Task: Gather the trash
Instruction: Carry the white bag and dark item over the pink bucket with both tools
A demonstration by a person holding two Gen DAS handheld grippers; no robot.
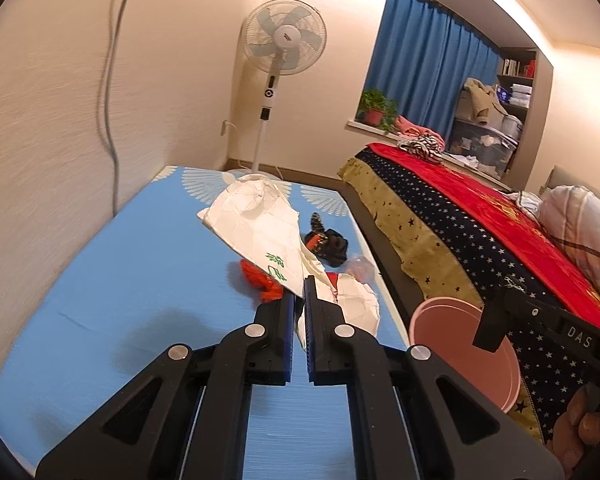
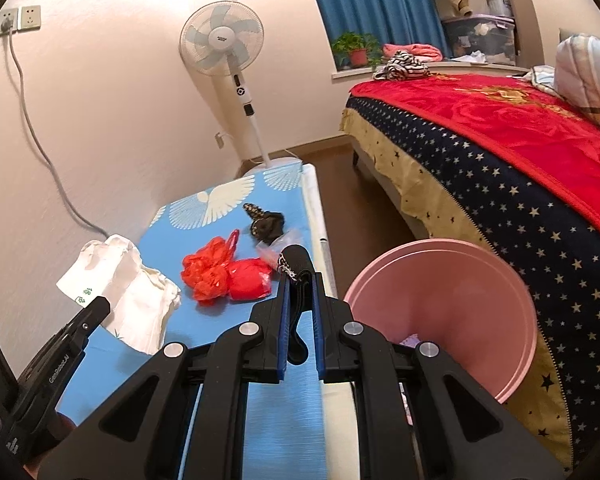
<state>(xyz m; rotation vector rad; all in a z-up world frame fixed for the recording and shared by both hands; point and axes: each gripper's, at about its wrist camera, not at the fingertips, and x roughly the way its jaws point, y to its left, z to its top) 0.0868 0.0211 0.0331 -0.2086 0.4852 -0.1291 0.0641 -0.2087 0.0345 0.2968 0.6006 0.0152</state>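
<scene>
- The left gripper (image 1: 299, 294) has its jaws nearly closed on a thin edge of the white plastic bag (image 1: 256, 224), which hangs lifted and stretched above the blue table (image 1: 140, 272). Pinching the edge looks like a way to raise the whole bag in one pull.
- The right gripper (image 2: 299, 288) is clamped on a black strap (image 2: 298, 280) with a small chain. Its free end droops between the jaws.
- The pink bin (image 2: 452, 300) stands on the floor between table and bed (image 2: 500, 160), just right of the right gripper, so held scraps need only a short swing. Something pale lies at its bottom.
- On the table lie a crumpled red bag (image 2: 208, 272) and a red bundle (image 2: 250, 280) touching it, with a dark scrap (image 2: 266, 226) and a clear wrapper (image 2: 286, 238) beyond, near the table's right edge.
- I judge the strap is headed for the bin, with several pieces left to gather.
</scene>
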